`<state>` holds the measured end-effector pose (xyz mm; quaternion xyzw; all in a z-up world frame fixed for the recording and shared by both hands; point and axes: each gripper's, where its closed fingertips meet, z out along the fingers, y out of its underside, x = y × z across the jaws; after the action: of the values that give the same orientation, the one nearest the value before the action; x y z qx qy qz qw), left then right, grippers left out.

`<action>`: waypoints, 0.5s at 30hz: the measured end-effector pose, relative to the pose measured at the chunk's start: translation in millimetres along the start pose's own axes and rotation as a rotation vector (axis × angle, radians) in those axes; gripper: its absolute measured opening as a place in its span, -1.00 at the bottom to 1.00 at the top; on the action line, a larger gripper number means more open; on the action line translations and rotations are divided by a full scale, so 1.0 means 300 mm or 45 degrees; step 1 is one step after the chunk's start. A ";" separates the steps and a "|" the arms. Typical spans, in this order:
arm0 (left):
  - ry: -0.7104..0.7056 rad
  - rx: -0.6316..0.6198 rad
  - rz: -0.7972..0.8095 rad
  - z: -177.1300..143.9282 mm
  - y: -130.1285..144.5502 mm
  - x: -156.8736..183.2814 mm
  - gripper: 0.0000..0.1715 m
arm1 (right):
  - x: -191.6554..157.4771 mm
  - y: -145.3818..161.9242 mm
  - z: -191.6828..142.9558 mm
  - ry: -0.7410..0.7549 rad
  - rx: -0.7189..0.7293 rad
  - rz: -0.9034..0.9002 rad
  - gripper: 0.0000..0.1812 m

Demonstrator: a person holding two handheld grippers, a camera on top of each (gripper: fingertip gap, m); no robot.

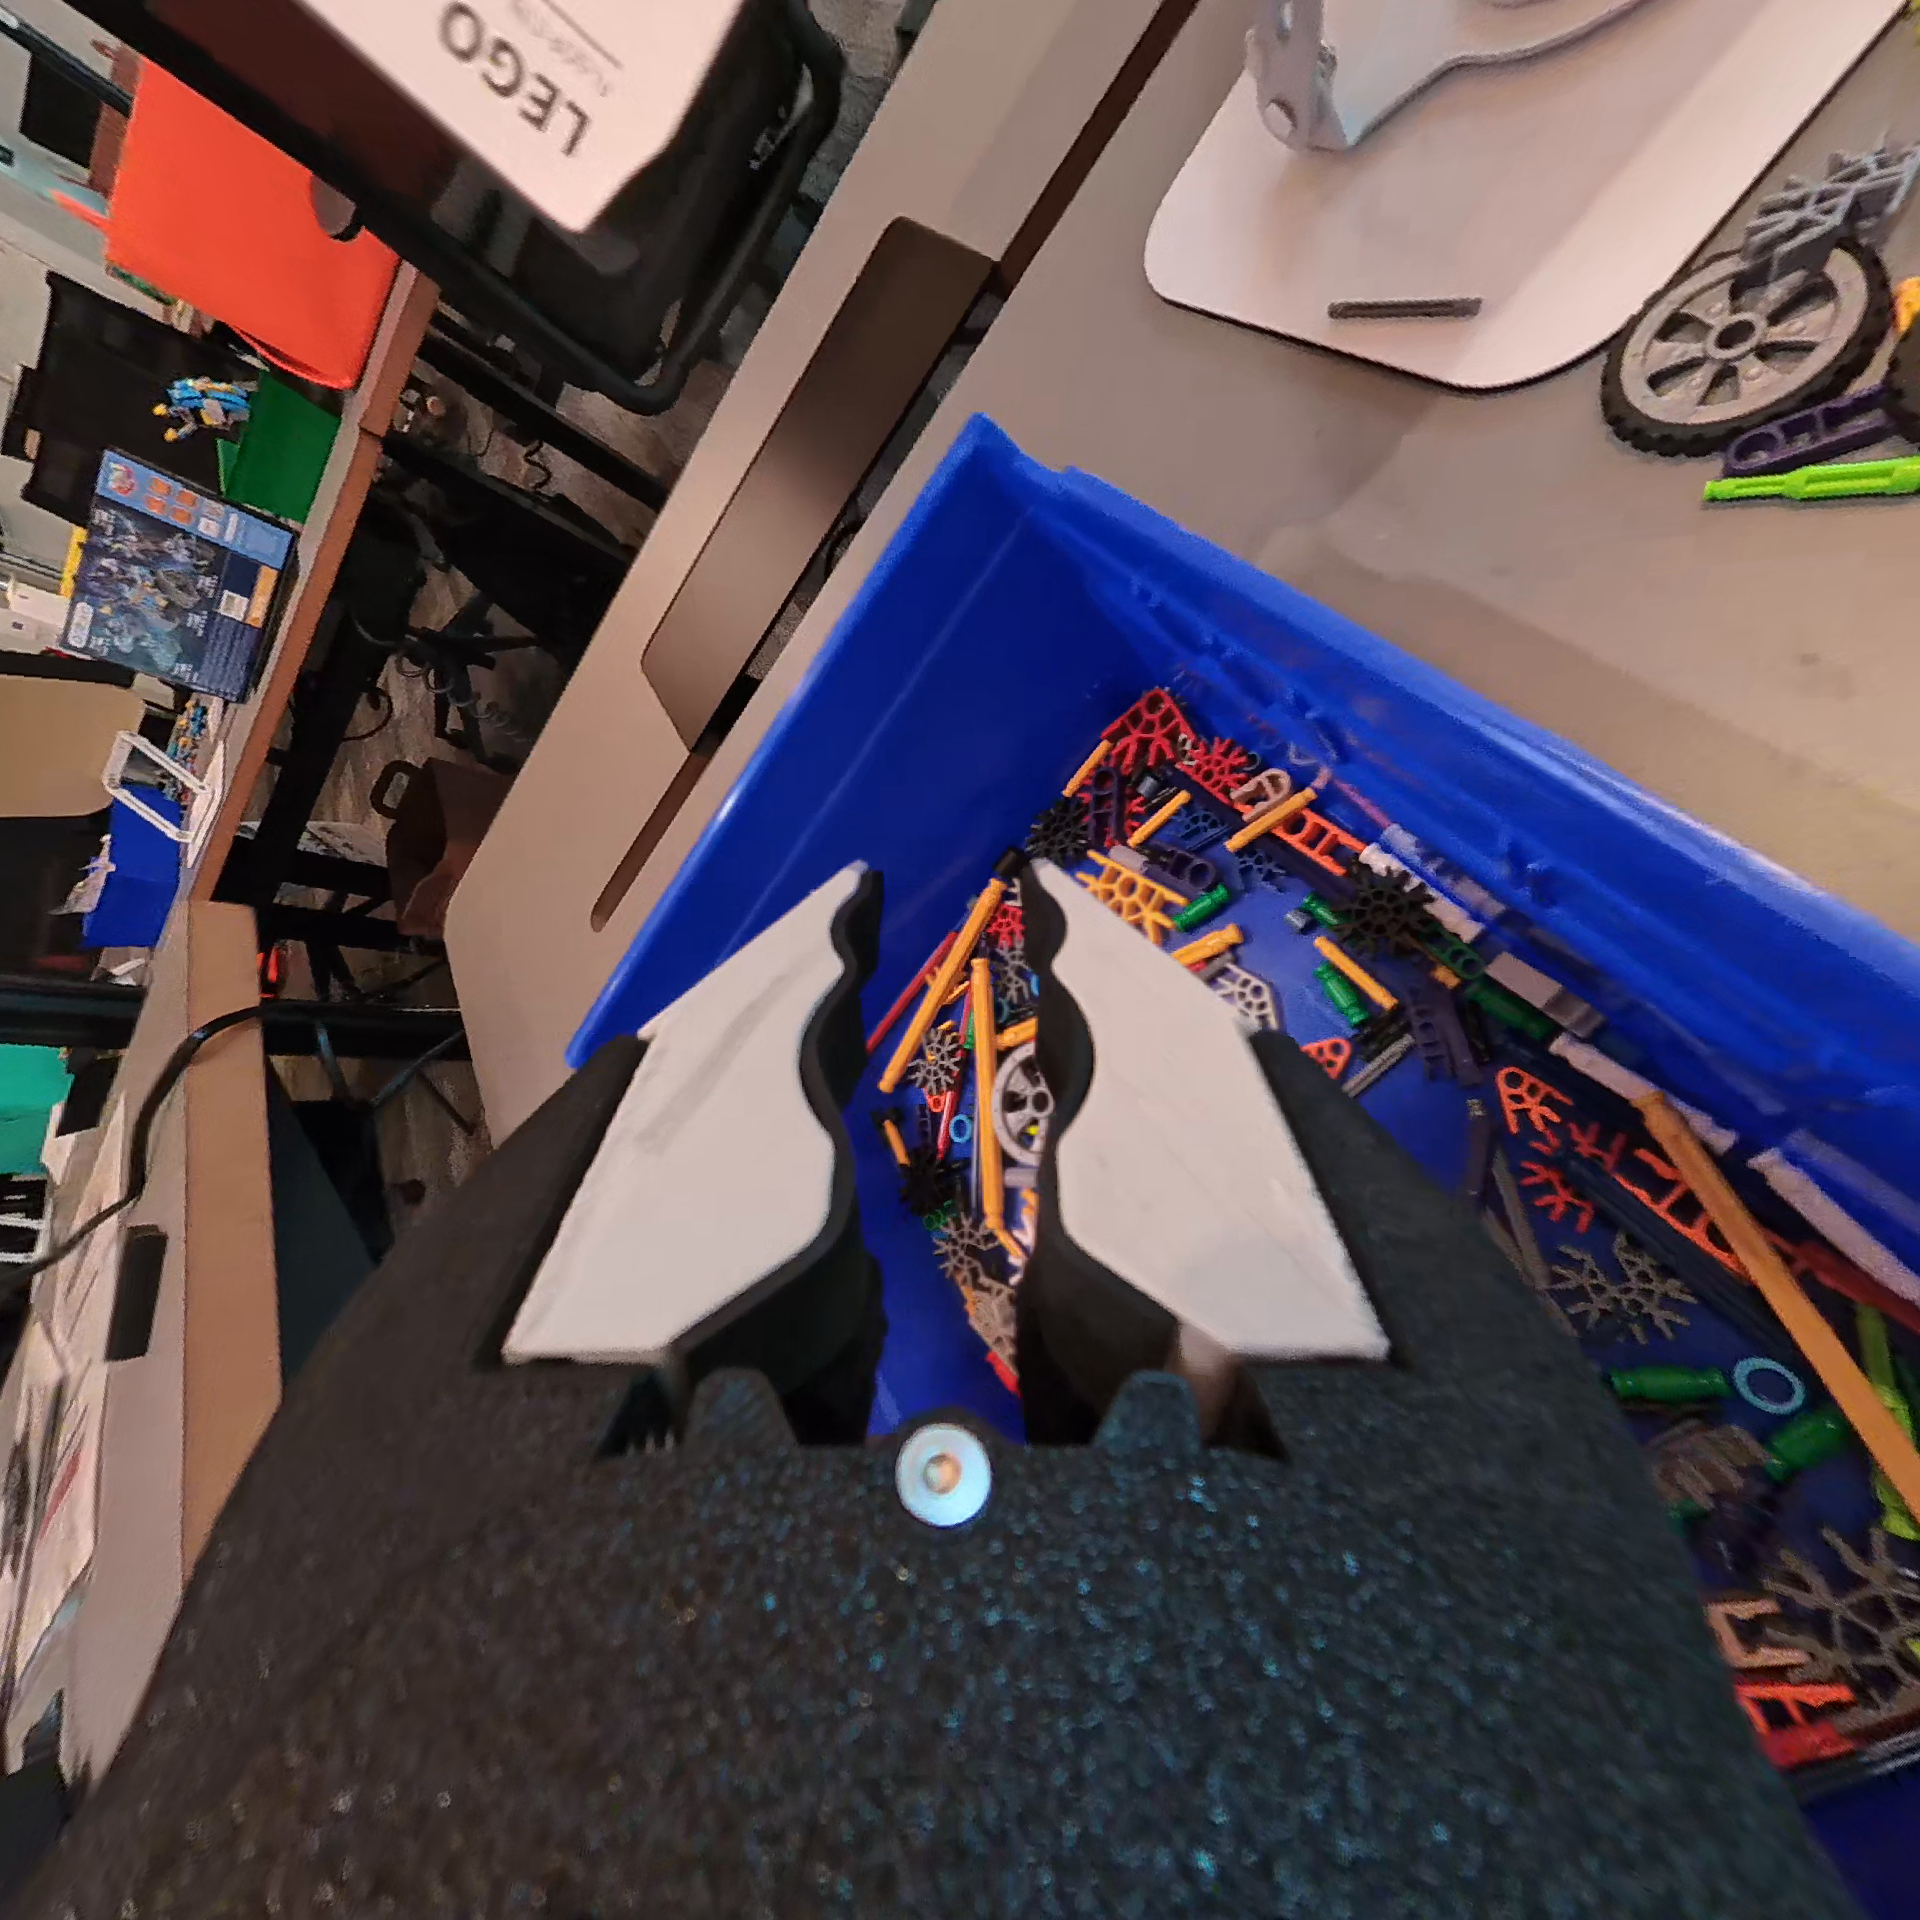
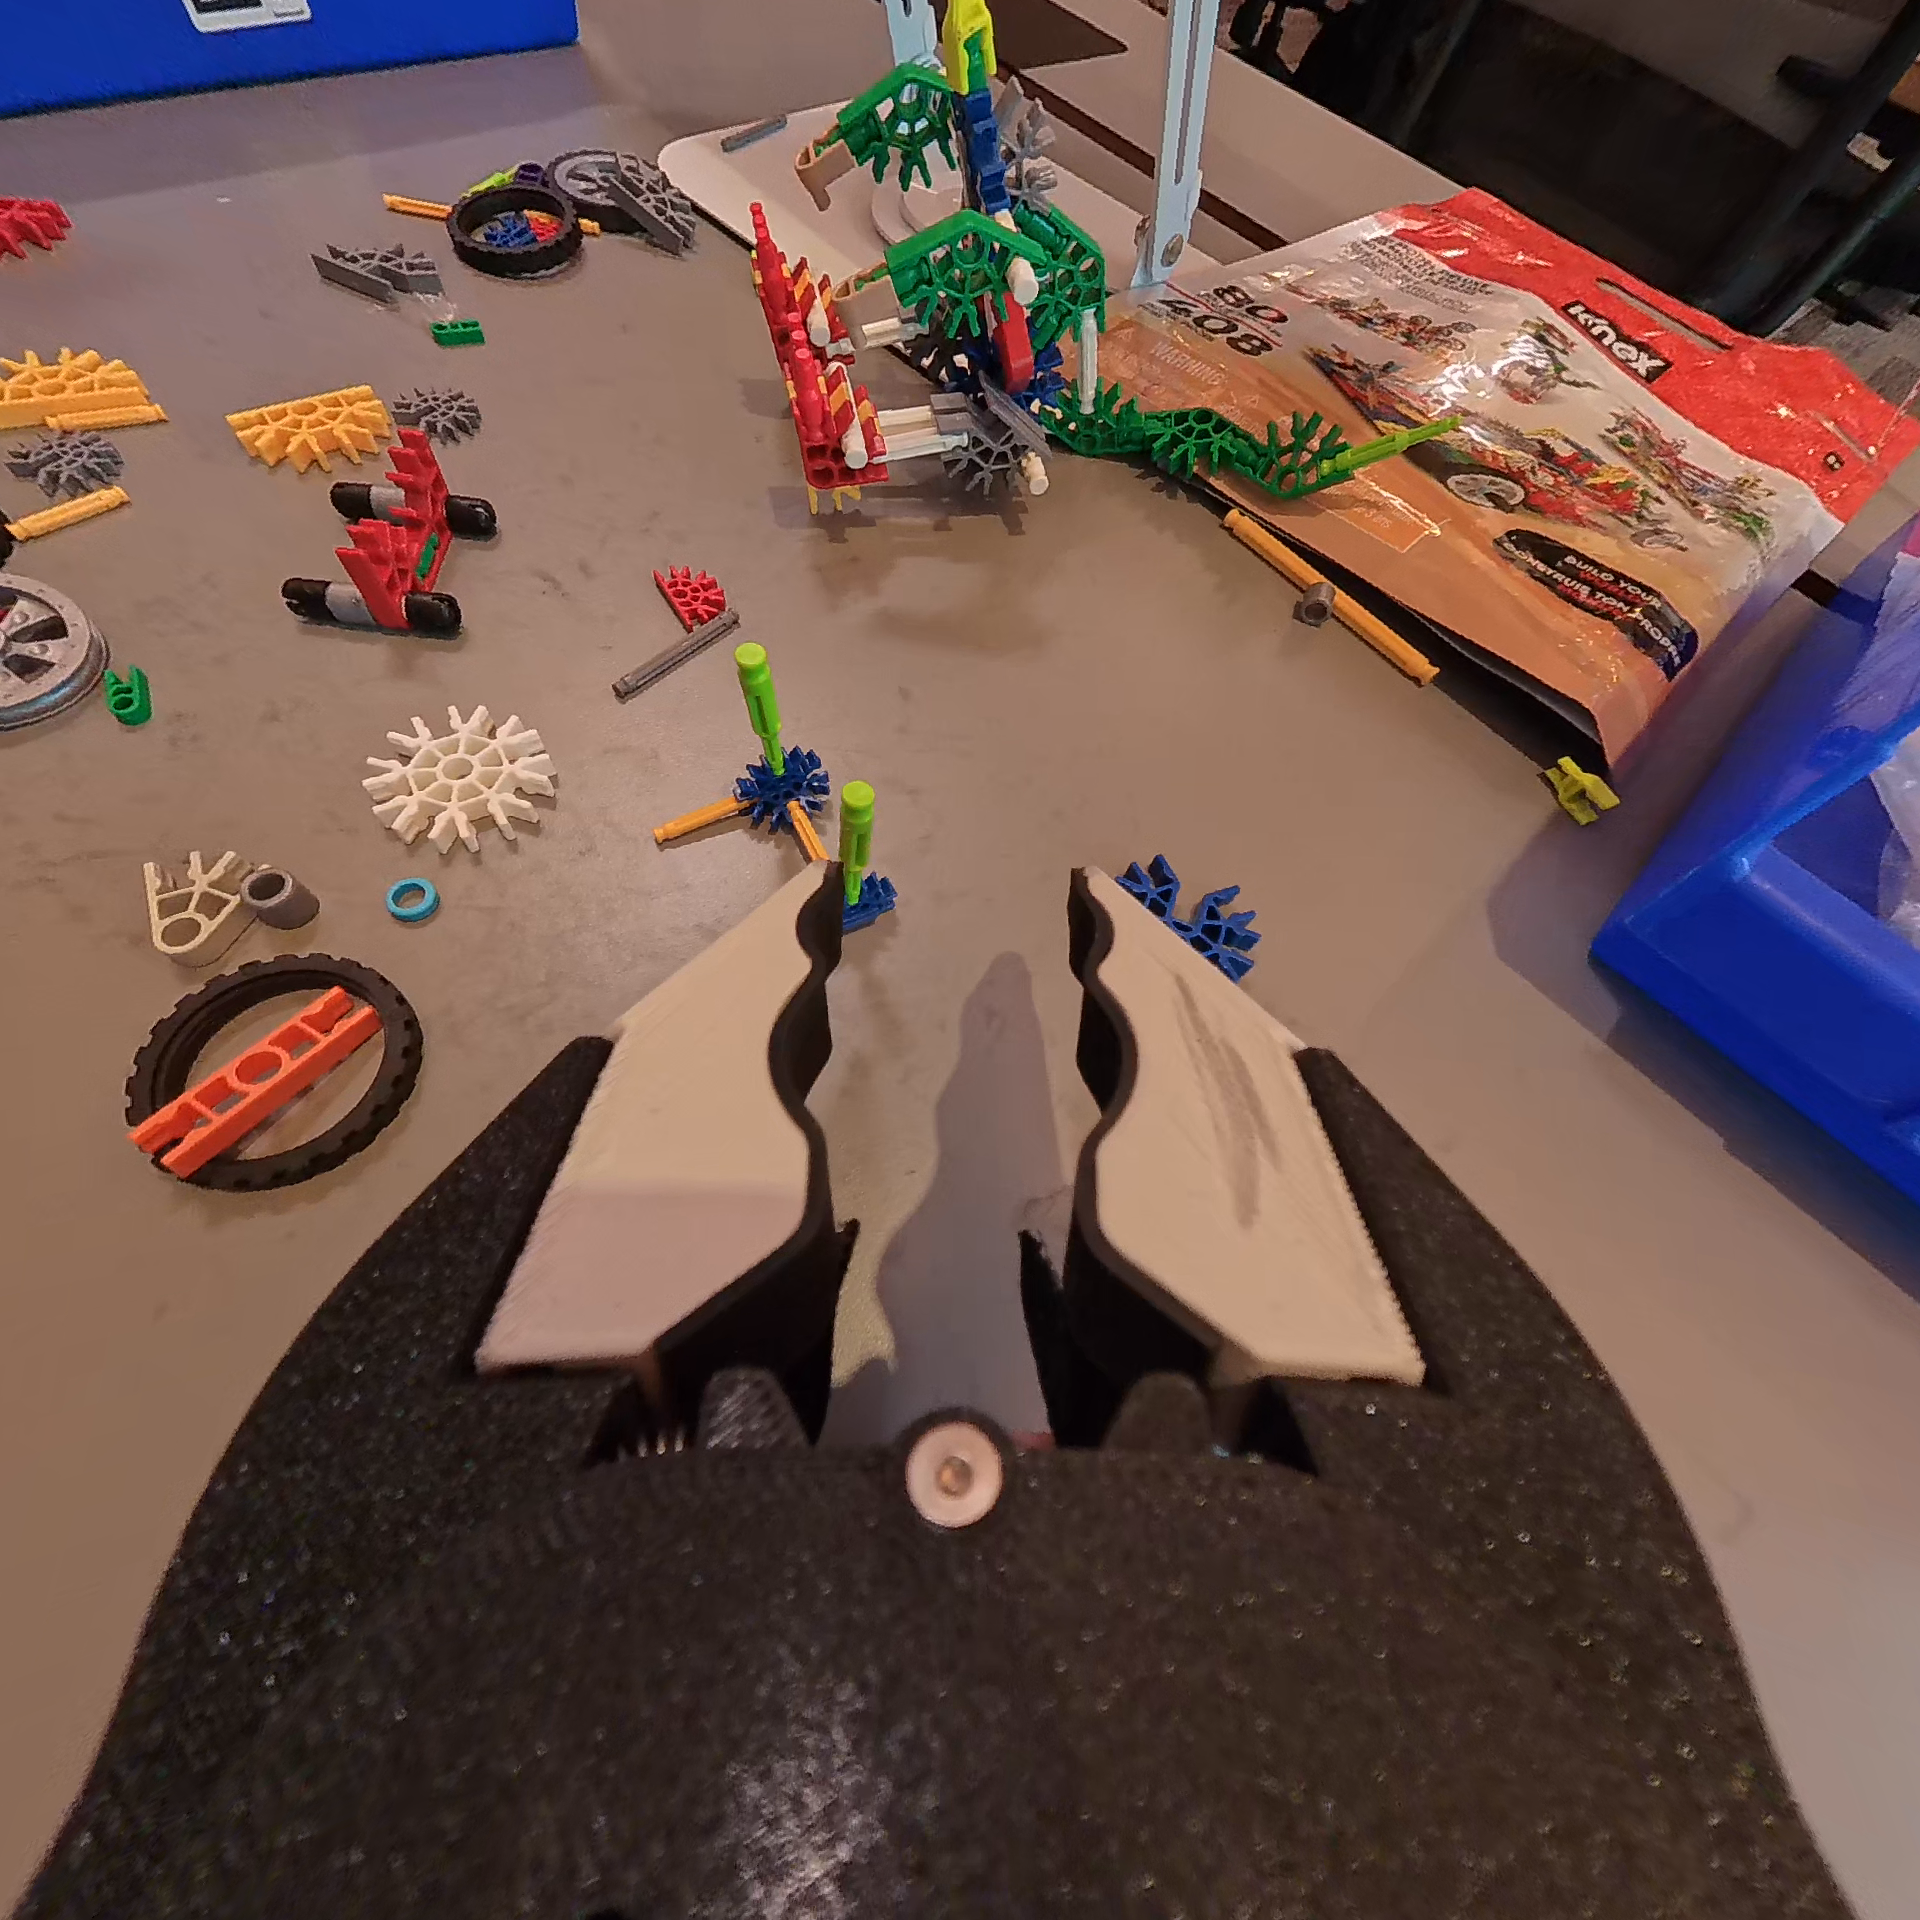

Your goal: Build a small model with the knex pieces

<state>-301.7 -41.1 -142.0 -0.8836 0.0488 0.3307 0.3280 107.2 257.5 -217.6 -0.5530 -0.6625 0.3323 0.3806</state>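
Observation:
My left gripper (image 1: 951,883) is open and empty, held over a blue bin (image 1: 935,644) that holds several loose rods and connectors, among them long yellow rods (image 1: 982,1081) and a grey wheel hub (image 1: 1023,1101). My right gripper (image 2: 954,883) is open and empty, low over the grey table (image 2: 1039,707). A blue connector (image 2: 1195,914) lies by its right fingertip. A small piece of blue connectors with lime-green and yellow rods (image 2: 790,790) stands by its left fingertip.
A tall built model of green, red and blue parts (image 2: 956,312) stands ahead. A printed plastic bag (image 2: 1507,436) lies at right beside a blue bin (image 2: 1766,935). Loose parts lie at left: a white connector (image 2: 457,779), a black tyre with an orange piece (image 2: 275,1070). Some 50 centimetres of space lies between my two pairs of fingers.

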 end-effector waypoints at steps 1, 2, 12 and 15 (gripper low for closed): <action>-0.008 0.005 -0.013 -0.006 0.000 -0.015 -0.75 | 0.000 0.000 0.000 -0.001 0.000 0.000 -0.53; -0.026 0.004 -0.020 -0.012 0.003 -0.034 -0.75 | 0.000 0.000 0.000 -0.003 0.000 0.001 -0.53; -0.025 -0.078 -0.077 -0.024 0.074 -0.113 -0.79 | 0.003 0.001 0.004 -0.004 -0.005 0.002 -0.53; 0.028 -0.164 -0.042 -0.008 0.111 -0.101 -0.78 | 0.003 0.001 0.004 -0.005 -0.007 0.002 -0.52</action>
<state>-333.9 -72.5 -140.1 -0.9071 0.0166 0.3180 0.2753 106.1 258.2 -218.4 -0.5538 -0.6638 0.3318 0.3775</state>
